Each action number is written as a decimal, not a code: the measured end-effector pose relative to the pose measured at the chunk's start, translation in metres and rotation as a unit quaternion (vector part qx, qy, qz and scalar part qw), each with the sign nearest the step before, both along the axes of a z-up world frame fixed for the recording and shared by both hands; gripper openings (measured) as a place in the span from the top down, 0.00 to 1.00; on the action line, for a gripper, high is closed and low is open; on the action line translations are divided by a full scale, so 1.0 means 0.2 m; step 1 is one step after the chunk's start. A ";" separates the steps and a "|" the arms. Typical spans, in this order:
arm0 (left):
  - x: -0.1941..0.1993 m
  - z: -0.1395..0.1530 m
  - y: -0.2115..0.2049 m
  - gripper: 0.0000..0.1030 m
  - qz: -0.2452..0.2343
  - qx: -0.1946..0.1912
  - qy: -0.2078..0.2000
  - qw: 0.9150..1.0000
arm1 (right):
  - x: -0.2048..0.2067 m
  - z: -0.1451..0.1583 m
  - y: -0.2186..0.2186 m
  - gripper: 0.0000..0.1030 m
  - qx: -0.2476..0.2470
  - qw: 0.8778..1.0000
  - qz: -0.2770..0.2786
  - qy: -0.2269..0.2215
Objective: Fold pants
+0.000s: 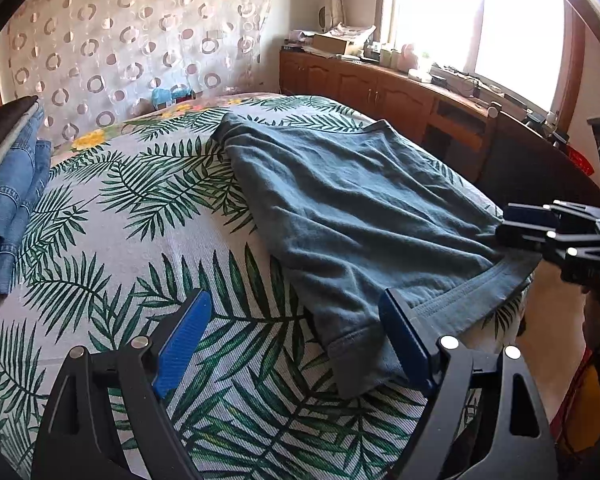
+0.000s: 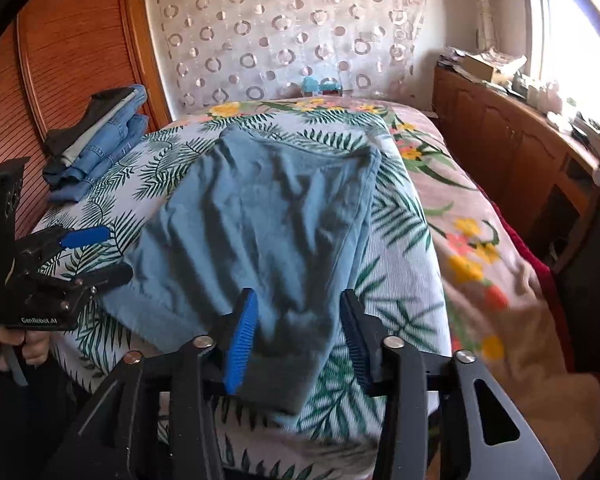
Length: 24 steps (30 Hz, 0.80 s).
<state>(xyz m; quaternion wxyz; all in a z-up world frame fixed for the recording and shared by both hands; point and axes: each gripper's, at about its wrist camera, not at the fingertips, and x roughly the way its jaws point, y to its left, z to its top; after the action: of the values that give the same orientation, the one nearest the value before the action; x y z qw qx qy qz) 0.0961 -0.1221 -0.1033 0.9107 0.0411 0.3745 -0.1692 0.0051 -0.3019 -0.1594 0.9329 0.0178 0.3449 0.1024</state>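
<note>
Blue-grey pants (image 1: 340, 208) lie folded on the leaf-print bed sheet (image 1: 140, 248), hemmed edge toward me. My left gripper (image 1: 296, 336) stands open above the sheet, and the pants' near corner lies just inside its right finger (image 1: 404, 340). From the right edge my right gripper (image 1: 496, 232) reaches in at the pants' hemmed edge. In the right wrist view the pants (image 2: 268, 216) run away from me. My right gripper (image 2: 298, 340) is open with their near end lying loose between the pads. The left gripper (image 2: 108, 256), held by a hand, is open beside the pants' left edge.
A stack of folded jeans and dark clothes (image 2: 96, 140) sits at the bed's far left corner (image 1: 8, 200). A wooden wardrobe (image 2: 60, 60) stands left of the bed and low wooden cabinets (image 2: 500, 140) with clutter run along the window. A floral blanket (image 2: 472, 240) covers the bed's right side.
</note>
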 end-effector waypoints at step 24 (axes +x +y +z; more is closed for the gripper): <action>-0.14 0.00 0.00 0.46 -0.044 -0.018 0.018 0.999 | -0.08 -0.06 0.02 0.50 0.012 0.999 -0.037 0.023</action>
<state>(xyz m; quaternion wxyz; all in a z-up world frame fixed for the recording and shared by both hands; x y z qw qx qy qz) 0.0688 -0.1226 -0.1031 0.8960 0.0378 0.3856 -0.2169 -0.0108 -0.2984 -0.1706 0.9276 0.0442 0.3640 0.0716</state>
